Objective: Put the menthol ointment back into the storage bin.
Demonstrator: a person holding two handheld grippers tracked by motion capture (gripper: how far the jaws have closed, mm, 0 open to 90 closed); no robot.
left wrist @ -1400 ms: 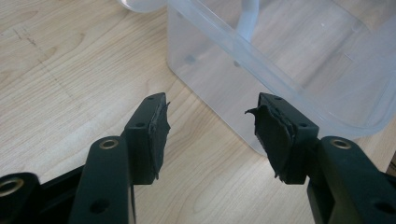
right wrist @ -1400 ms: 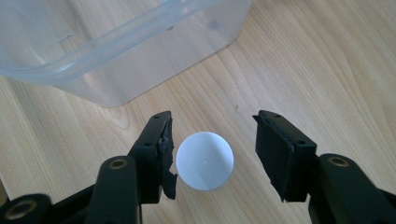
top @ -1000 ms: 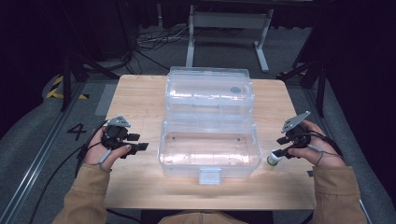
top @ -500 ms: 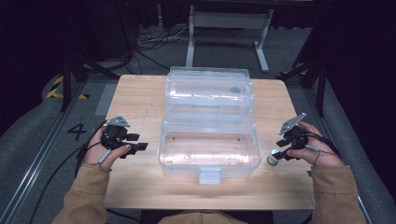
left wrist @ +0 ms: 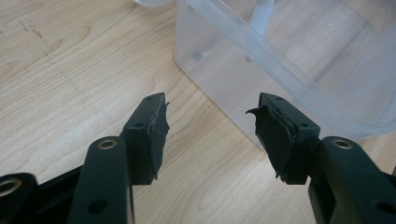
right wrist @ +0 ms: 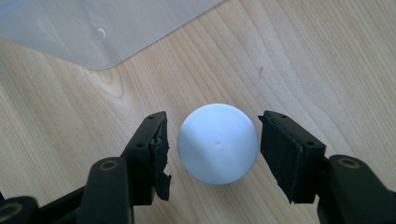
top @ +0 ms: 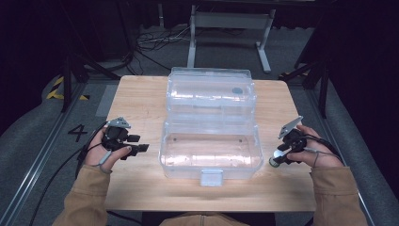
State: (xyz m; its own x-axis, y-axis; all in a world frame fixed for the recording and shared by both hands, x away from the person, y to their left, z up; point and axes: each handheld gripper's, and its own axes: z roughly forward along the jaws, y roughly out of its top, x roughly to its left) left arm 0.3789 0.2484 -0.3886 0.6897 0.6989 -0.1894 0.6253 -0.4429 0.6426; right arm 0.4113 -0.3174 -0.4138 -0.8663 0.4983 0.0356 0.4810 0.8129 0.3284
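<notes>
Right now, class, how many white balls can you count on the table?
1. The white ball lies on the table between the right gripper's open fingers, right of the clear box. Others may be hidden.

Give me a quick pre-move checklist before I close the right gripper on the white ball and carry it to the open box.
1. Ball between the jaws: ok. The white ball sits centred in the right gripper.
2. Pad contact: not ok yet. A small gap shows at each side of the ball.
3. Right gripper state: ok, open.
4. Box ready: ok. The clear box stands with its lid folded back, and the near tub looks empty.
5. Left gripper out of the way: ok. It is open, holds nothing, and rests beside the box's left wall.
6. Pad condition: cannot tell. The rubber edges look frayed.
</notes>
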